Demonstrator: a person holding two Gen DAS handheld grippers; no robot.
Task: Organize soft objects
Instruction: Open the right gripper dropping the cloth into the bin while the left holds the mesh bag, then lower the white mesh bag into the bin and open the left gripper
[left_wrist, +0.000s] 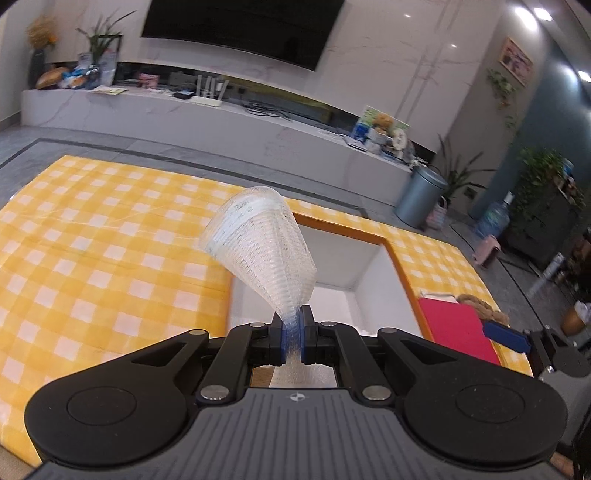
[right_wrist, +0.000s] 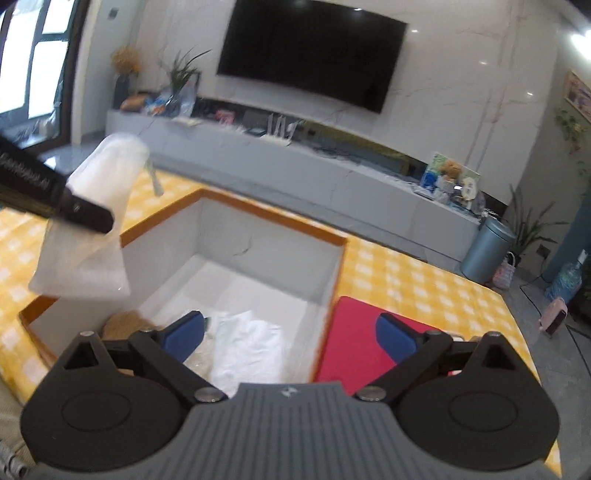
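Item one: my left gripper (left_wrist: 292, 334), blue pads pressed together on the gathered end of a white mesh pouch (left_wrist: 264, 251), which flares upward from the pinch and hangs in the air above the near-left corner of the white box (left_wrist: 373, 273). From my right wrist camera the same pouch (right_wrist: 99, 206) shows at upper left, clamped by the black finger of the left gripper, above the box's left wall. Item two: my right gripper (right_wrist: 291, 334), jaws spread wide, nothing between the pads; it hovers over the near edge of the box. Item three: the white box, orange-rimmed (right_wrist: 273, 216), sunk among the yellow checked cloth (left_wrist: 110, 236) that covers the table. Inside it, near the front, lies a folded white cloth (right_wrist: 247, 343) with something pale and crinkled beside it; a tan rounded thing (right_wrist: 123, 323) sits at the near-left inside corner, and I cannot tell what it is. Item four: a red flat cloth (right_wrist: 354, 332) lying on the checked cloth, just right of the box, touching its right wall. Item five: a brown fuzzy object (left_wrist: 480, 304) at the far edge of the red cloth, seen only from the left wrist.
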